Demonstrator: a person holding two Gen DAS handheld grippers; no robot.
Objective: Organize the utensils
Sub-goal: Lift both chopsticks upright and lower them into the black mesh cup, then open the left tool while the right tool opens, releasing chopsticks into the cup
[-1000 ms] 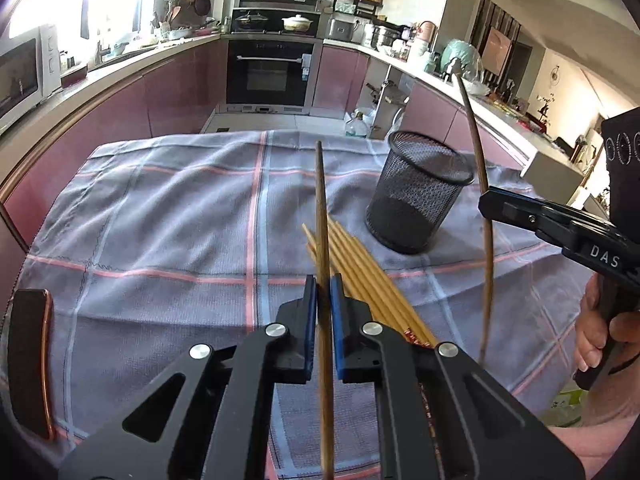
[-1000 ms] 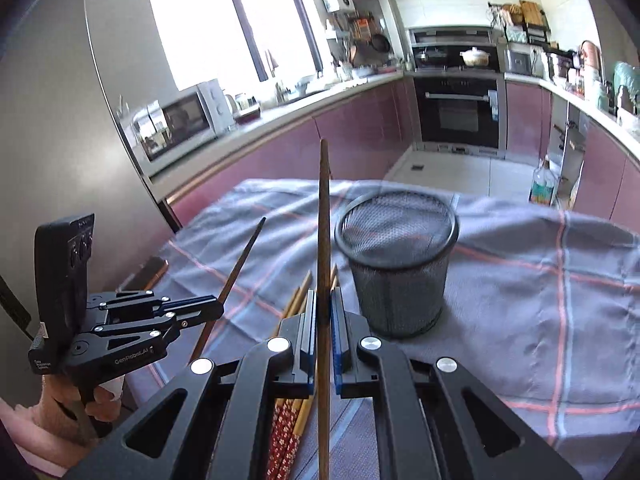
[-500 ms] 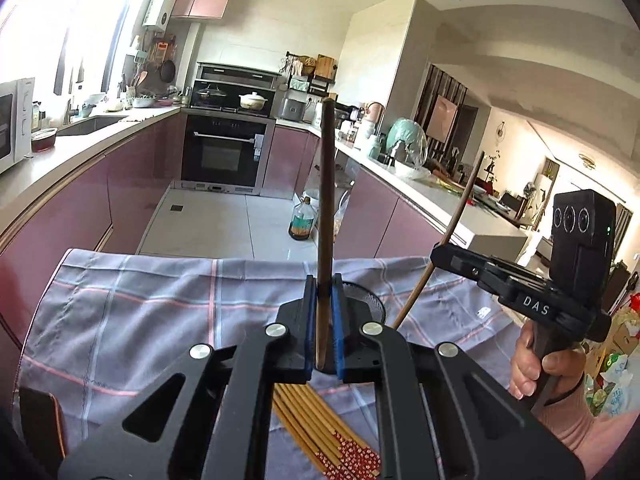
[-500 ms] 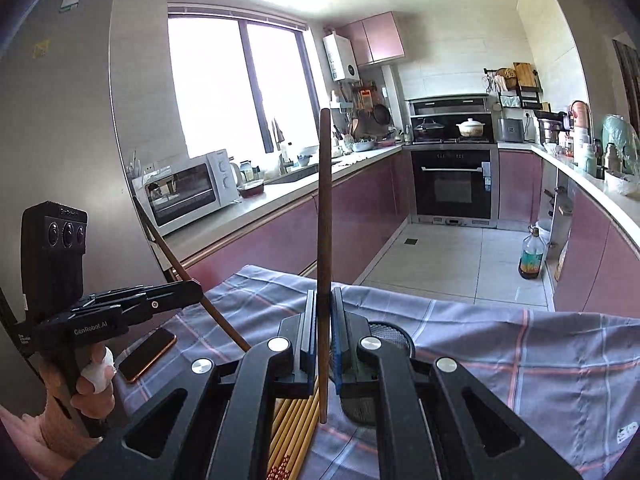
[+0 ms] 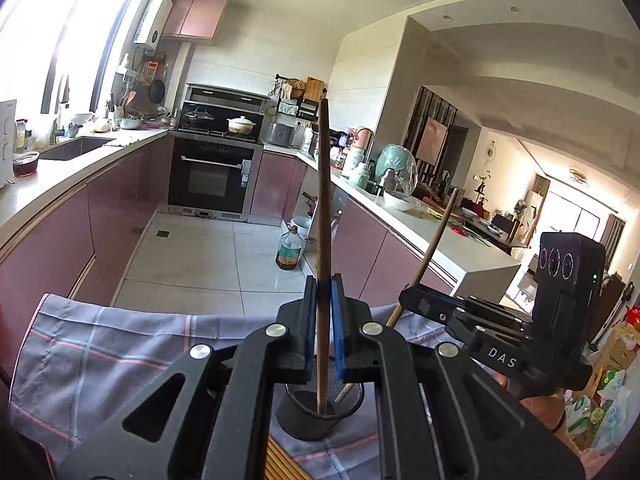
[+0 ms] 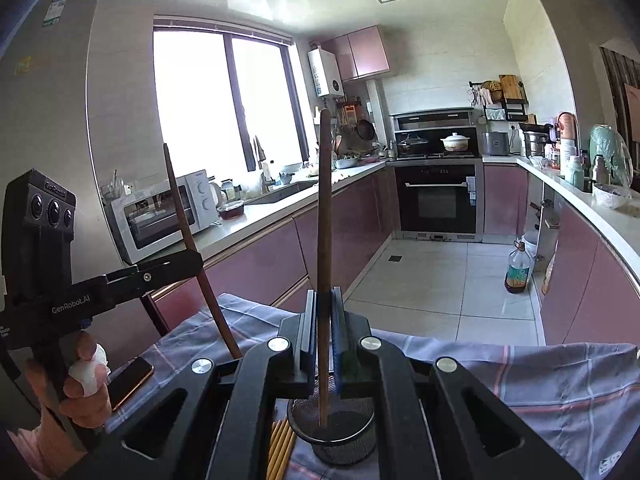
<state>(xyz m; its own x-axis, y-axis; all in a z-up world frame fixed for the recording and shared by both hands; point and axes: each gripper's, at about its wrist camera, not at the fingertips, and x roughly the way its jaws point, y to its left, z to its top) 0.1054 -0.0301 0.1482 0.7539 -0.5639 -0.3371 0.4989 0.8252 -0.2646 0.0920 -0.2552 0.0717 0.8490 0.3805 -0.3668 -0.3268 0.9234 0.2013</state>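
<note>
My left gripper is shut on a dark brown chopstick held upright, its lower end inside the black mesh cup. My right gripper is shut on a second dark brown chopstick, also upright with its lower end in the mesh cup. The right gripper also shows in the left wrist view, its chopstick leaning. The left gripper shows in the right wrist view with its chopstick. Several light bamboo chopsticks lie on the cloth beside the cup.
A grey checked cloth covers the table. A phone lies on the cloth at its left edge. Kitchen counters, an oven and a microwave stand beyond the table. An oil bottle stands on the floor.
Both grippers have tilted up and moved over the mesh cup. The lower ends of the two dark chopsticks have gone down into the cup.
</note>
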